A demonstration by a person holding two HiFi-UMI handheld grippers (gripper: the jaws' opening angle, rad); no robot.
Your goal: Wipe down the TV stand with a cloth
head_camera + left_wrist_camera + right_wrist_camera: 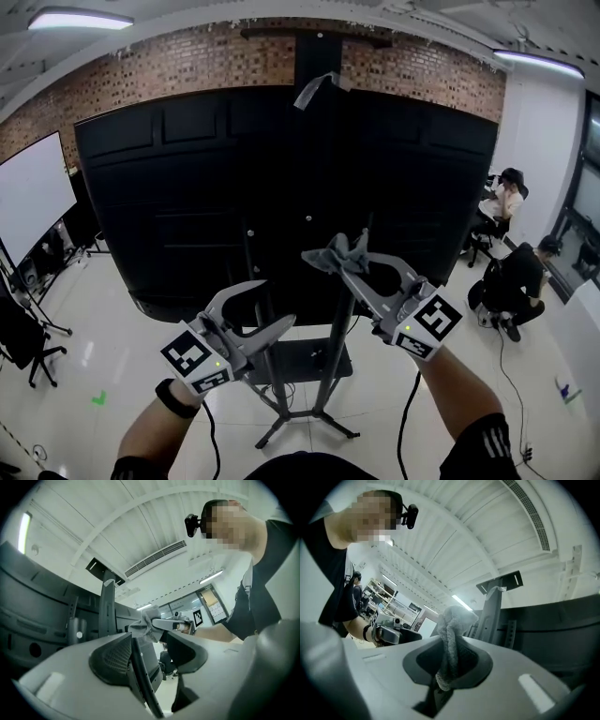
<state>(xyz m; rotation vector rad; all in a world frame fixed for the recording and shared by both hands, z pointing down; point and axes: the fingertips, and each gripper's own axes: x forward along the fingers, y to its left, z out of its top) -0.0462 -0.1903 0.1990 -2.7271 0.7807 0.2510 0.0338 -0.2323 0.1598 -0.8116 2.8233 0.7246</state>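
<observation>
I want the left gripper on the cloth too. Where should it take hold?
Probably the loose bunched end of the cloth that sticks out past the right gripper, which is clamped on it. Come in from the left, since only that end is free. Open the left gripper first.

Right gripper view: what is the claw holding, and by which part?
The right claw is shut on the grey cloth, pinching its bunched middle; a wad sticks out ahead.

Two ceiling lamps (80, 19), above the TV stand (328, 384) to its left and right, are throwing bright, even white light. The pale floor (112, 356) beside the stand is giving back soft glare. Around the stand, straight lines are bending outward. In both gripper views the corners are going black, and the near cloth (452, 639) is looking soft.
</observation>
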